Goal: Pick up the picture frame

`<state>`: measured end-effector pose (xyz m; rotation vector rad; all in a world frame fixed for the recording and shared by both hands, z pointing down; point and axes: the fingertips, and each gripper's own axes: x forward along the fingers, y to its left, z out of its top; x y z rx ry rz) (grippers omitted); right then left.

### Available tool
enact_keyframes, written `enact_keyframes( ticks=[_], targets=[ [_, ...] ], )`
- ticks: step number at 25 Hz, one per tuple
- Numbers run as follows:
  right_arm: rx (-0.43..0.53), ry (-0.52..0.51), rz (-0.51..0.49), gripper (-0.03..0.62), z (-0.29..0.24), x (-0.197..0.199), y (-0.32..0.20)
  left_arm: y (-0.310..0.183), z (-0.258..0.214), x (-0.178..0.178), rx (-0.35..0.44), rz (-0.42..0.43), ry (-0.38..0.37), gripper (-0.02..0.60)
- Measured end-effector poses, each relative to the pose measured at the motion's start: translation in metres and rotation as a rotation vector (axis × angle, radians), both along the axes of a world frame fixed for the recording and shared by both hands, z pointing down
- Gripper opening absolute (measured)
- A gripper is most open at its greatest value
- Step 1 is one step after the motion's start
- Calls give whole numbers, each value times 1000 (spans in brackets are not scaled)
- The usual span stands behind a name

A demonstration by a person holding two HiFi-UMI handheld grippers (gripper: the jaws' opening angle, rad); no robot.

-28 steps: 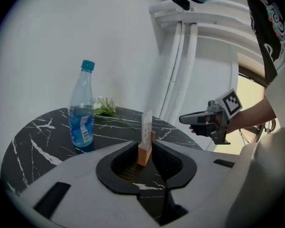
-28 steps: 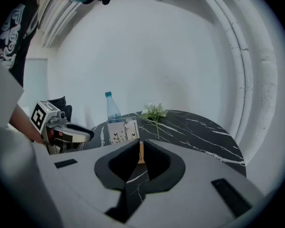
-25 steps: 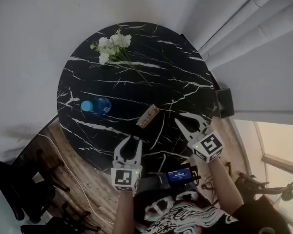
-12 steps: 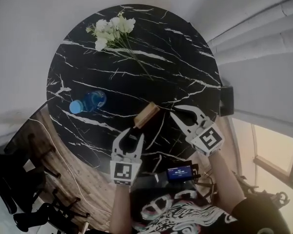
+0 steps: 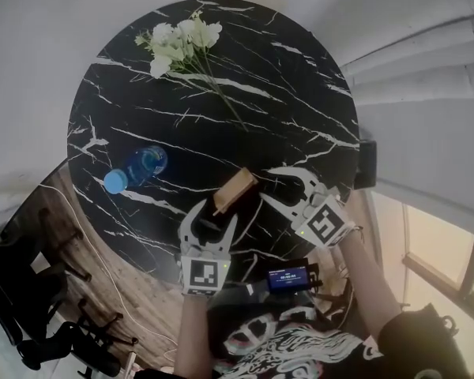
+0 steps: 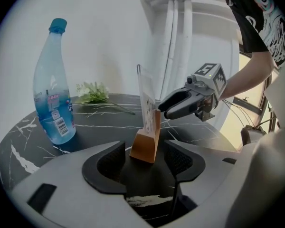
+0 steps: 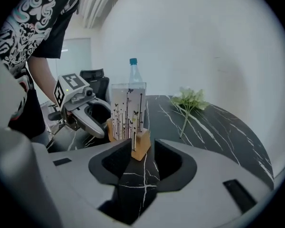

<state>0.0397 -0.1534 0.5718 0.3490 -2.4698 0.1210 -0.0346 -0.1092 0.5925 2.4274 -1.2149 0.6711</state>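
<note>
The picture frame stands near the desk's 6 o'clock edge with its long axis running 1-to-7; the left claw at its 7 and the right claw at its 3 have just been opening and are released, seemingly straddling its base untouched.

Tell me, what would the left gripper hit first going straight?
Probably the picture frame; its wooden base sits at the mouth of the left gripper, whose jaws have just been opening, not touching it.

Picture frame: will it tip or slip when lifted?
Picture frame probably tips easily: a tall thin panel stands in a narrow wooden base. The clear panel looks slick and fragile; the wood likely grips better.
</note>
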Motion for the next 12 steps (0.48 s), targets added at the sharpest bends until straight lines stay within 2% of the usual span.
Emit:
enact_keyframes(
  ticks=[2, 4, 6, 9, 12],
  targets=[
    [-6, 20, -43, 138, 5, -4, -2, -7, 0, 2, 20, 14, -10, 250],
    [7, 41, -87, 144, 9, -8, -4, -11, 0, 4, 28, 27, -13, 250],
    [32, 44, -124, 144, 11, -13, -7, -11, 6, 4, 1, 31, -20, 249],
    [48, 52, -175, 143, 14, -21, -9, -8, 14, 4, -32, 52, -68, 234],
    [51, 69, -221, 144, 16, -26, -7, -8, 14, 7, -9, 95, -125, 218]
  ],
)
